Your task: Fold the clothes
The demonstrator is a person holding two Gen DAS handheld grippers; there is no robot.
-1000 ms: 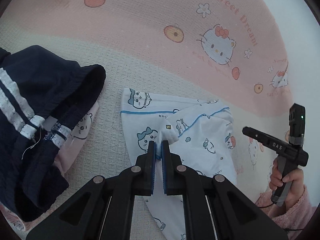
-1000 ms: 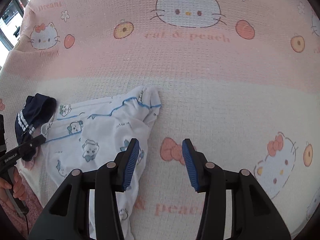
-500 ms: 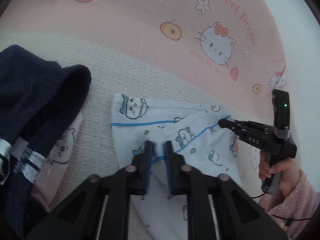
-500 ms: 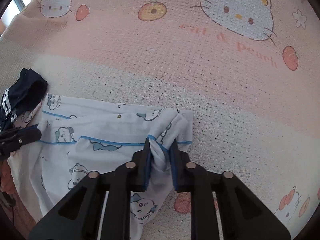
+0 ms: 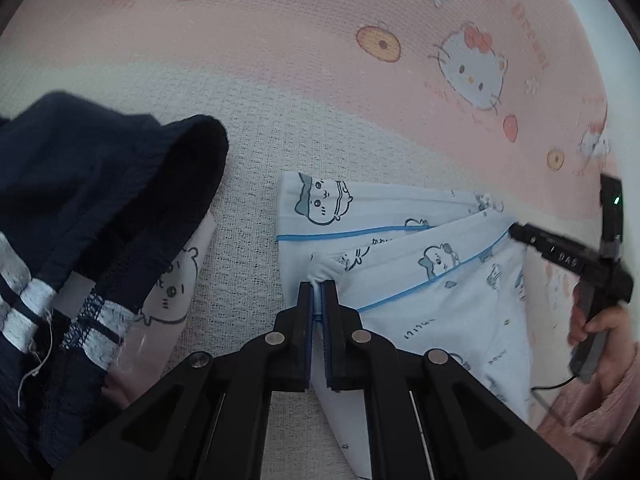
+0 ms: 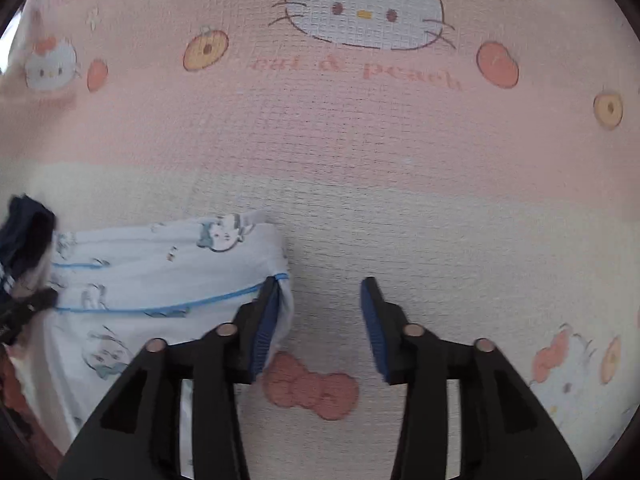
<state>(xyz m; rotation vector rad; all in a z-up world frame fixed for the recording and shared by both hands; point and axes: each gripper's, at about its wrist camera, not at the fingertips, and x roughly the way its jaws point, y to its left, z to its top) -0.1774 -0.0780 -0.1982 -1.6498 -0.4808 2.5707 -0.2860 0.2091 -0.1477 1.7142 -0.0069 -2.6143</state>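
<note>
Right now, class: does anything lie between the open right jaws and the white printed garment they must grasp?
Nothing visible does. The right gripper is open, its left finger already against the garment edge; only bare blanket lies between the jaws. The left gripper is clamped on the other corner.

Right gripper [image 6: 320, 322] has its jaws spread wide, nothing between them, hanging just over the pink-and-cream cat-and-peach blanket [image 6: 360, 140]. The left blue pad [image 6: 266, 332] is touching the right edge of the white cartoon-print garment [image 6: 160, 276] with blue piping. A dark navy garment [image 6: 24, 232] peeks in beyond the white garment's far left end.
</note>
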